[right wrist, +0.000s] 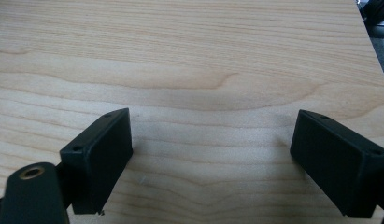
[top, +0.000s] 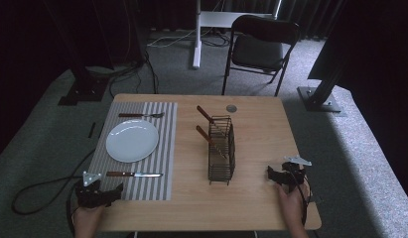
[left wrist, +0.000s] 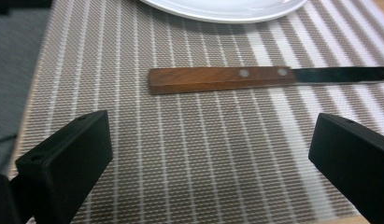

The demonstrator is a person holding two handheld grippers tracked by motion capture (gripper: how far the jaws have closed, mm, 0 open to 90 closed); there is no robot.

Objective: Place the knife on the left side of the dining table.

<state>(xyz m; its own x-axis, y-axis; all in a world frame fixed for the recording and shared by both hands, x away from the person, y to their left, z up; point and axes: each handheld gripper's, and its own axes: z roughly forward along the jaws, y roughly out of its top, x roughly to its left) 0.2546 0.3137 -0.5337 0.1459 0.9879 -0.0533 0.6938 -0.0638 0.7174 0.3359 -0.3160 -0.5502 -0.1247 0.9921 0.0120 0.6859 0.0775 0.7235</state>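
A wooden-handled knife (top: 134,174) (left wrist: 217,79) lies flat on the striped placemat (top: 142,191) (left wrist: 189,154), just in front of a white plate (top: 132,140) (left wrist: 222,9). My left gripper (top: 108,191) (left wrist: 213,140) rests at the mat's near left corner, open, with the knife handle a short way ahead of the jaws and nothing between them. At the table's near right, my right gripper (top: 279,174) (right wrist: 213,140) is open over bare wood. A fork (top: 141,115) lies beyond the plate.
A black wire basket (top: 222,148) stands mid-table with two wooden-handled utensils (top: 207,126) leaning in it. A small round grey disc (top: 232,108) sits near the far edge. A folding chair (top: 261,49) stands behind the table (top: 261,124).
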